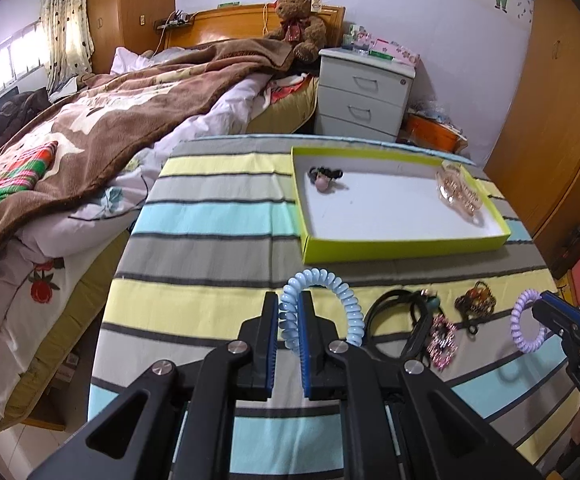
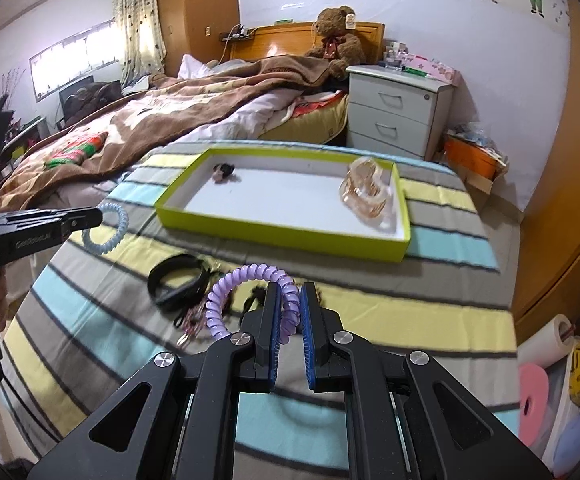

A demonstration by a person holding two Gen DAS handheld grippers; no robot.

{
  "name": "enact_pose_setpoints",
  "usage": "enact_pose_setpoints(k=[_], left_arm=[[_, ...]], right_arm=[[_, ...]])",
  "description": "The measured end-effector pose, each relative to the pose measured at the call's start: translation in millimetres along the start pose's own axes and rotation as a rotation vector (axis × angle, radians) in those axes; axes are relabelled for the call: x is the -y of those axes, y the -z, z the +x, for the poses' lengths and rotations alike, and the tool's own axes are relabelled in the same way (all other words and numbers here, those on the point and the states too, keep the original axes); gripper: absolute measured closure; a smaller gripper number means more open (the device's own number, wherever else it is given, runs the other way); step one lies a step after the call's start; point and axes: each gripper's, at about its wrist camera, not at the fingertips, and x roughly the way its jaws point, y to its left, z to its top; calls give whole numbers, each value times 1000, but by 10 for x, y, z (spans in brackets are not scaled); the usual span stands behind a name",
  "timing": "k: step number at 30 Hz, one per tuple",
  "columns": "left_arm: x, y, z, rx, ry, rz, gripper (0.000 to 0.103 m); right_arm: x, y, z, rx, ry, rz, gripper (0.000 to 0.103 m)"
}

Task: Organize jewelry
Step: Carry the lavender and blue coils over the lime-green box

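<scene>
Now the blue coil hair tie point(image 1: 322, 304) is pinched in the left tool point(image 1: 289, 320). Its pads are closed on one side of the ring, and the rest of the loop sticks up and curls over to the right of that tool. The purple coil hair tie point(image 2: 250, 300) is pinched the same way in the right tool point(image 2: 289, 312), with its loop bulging out to the left. Both ties look lifted off the striped cloth point(image 1: 210, 216).

Ahead of both tools, farther away, sits the green box point(image 1: 402, 246) with a white floor. Its long side runs left to right across the way the tools point. For the left tool the box lies ahead and a bit to the right. For the right tool it lies almost straight ahead, so the right one looks a little nearer to it. I think the next move is to carry each tie forward over the near wall of the box and let go.

Inside the box a small dark hair bobble point(image 1: 324, 176) lies at the far left, and a clear pinkish hair claw point(image 1: 460, 190) at the far right. The middle is bare.

Between the two tools, on the cloth, wait a black band point(image 2: 178, 280) and some sparkly clips point(image 1: 444, 340). A bed with a brown blanket point(image 1: 90, 120) lies off to the left.
</scene>
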Motion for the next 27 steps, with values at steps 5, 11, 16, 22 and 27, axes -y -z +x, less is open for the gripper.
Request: enact_pose_setpoints(k=[5,11,16,22,27], left_arm=[[54,-152,-6,21,23,7,93],[153,-340,87,29,52,6,93],[244,-475,233,23,76,-1,93],[319,-607,424,8,95,-22,93],[361,-692,608,-12,98,-30,93]], right_arm=[[99,-226,63,15,10,9,93],[261,-566,278,13,16,36,93],[336,-786,500,-3,22,40,93],[357,-1006,827,-20,32,29,93],[363,-1140,1117,-50,25,30,93]])
